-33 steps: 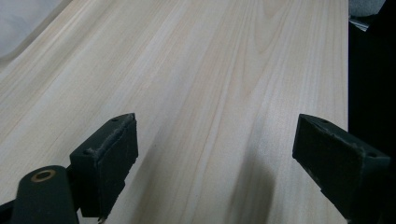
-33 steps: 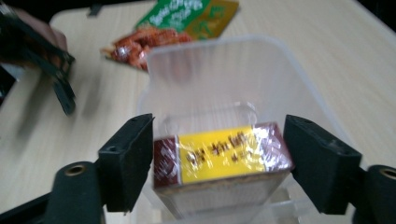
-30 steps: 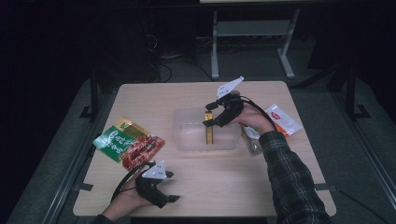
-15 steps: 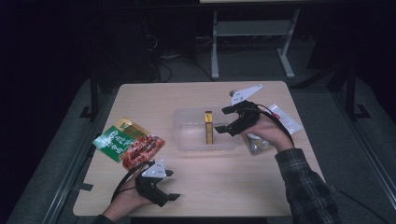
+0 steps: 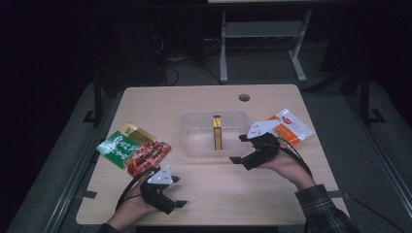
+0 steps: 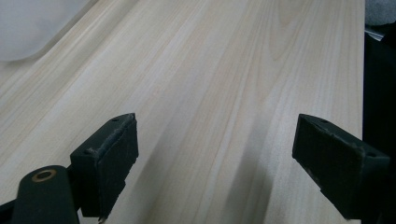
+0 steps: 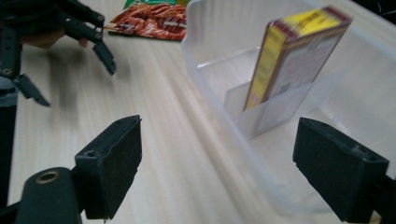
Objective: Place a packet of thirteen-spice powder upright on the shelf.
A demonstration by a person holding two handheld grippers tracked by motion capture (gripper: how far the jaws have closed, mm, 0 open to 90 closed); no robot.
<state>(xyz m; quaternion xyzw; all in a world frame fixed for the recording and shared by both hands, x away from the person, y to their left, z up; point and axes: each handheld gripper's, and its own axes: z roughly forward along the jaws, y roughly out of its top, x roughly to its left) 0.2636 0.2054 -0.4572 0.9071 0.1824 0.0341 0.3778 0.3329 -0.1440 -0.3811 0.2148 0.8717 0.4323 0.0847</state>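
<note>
A clear plastic tub (image 5: 194, 141) sits mid-table with a narrow yellow and dark red box (image 5: 217, 132) standing on its edge inside; the box (image 7: 289, 56) leans against the tub's wall (image 7: 219, 102) in the right gripper view. My right gripper (image 5: 239, 148) hangs open just right of the tub's near corner, nothing between its jaws (image 7: 219, 168). My left gripper (image 5: 179, 190) rests open near the table's front edge, over bare wood (image 6: 215, 154). A green packet (image 5: 118, 144) and a red-brown packet (image 5: 146, 154) lie at the left.
An orange and white packet (image 5: 290, 124) lies right of the tub, behind the right hand. A cable hole (image 5: 244, 97) sits near the table's far edge. A metal stand (image 5: 262, 39) is on the floor beyond the table. Bare wood lies between the grippers.
My right gripper has let go of the yellow box, left it standing in the tub, and drawn back toward me and to the right. The left gripper has stayed put.
</note>
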